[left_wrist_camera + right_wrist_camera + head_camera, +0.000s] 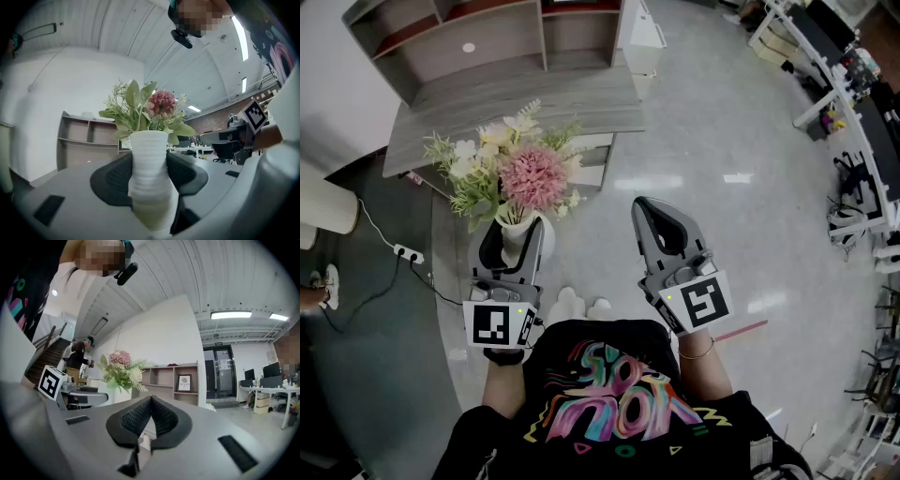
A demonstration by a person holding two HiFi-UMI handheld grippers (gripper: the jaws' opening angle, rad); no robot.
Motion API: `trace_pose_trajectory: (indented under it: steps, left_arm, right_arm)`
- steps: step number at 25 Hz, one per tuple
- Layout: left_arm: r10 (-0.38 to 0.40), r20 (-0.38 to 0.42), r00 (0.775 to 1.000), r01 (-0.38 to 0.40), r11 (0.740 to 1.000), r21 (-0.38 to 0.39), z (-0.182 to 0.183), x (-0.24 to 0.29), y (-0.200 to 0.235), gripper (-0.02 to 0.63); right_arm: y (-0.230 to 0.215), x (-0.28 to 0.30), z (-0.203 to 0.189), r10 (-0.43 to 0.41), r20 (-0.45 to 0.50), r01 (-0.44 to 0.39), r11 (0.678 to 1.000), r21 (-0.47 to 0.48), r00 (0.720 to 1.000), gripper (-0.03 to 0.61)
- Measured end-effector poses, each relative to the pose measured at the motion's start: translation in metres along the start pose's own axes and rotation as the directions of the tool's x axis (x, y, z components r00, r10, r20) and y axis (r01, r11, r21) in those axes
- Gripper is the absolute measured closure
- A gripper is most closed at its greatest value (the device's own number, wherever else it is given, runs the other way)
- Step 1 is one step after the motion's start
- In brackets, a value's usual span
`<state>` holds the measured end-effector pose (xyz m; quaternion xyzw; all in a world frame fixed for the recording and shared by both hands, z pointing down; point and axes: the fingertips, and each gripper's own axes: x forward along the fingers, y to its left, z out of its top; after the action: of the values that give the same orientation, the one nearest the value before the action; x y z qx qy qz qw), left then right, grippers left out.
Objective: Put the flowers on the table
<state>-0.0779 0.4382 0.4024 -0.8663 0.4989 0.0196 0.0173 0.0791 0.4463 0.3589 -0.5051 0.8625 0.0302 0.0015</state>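
Looking down in the head view, the left gripper (514, 236) holds a white vase (517, 223) of flowers (521, 174) upright above the floor (722, 122). The grey wooden tabletop (534, 98) lies ahead of that gripper, beyond the bouquet, and the vase's base is nowhere near it yet. The right gripper (645, 212) hangs off to the side, carrying nothing. In the left gripper view, the ribbed vase (149, 161) stands between widely spread jaws whose pads press on its sides, and the flowers (150, 108) rise above the gripper. In the right gripper view, that gripper's (151, 401) jaws meet at their tips with nothing between them. The bouquet (121, 369) shows ahead and to its left. The danger, as I see it, is a top-heavy bunch in a rounded vase pinched from only two sides. A tilt while reaching forward could let it swivel or slip. Letting go before the base sits flat, or too near the tabletop's edge, could topple it.
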Motion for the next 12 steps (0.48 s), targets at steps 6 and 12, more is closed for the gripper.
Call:
trace_pose_trajectory:
  steps: [6,12]
  left_arm:
    - [-0.008,0.009,1.0,0.008,1.0,0.006,0.0015,0.0024,-0.0021,0.374]
    - [0.005,0.014,1.0,-0.006,1.0,0.012,-0.0031,0.0053,0.0029,0.374]
  right_arm:
    - [0.0014,0.0001,0.0005,0.0,0.027,0.0,1.0,-0.011,1.0,0.565]
    - [0.0011,0.0029,-0.0075,0.004,0.026,-0.004,1.0,-0.008,1.0,0.565]
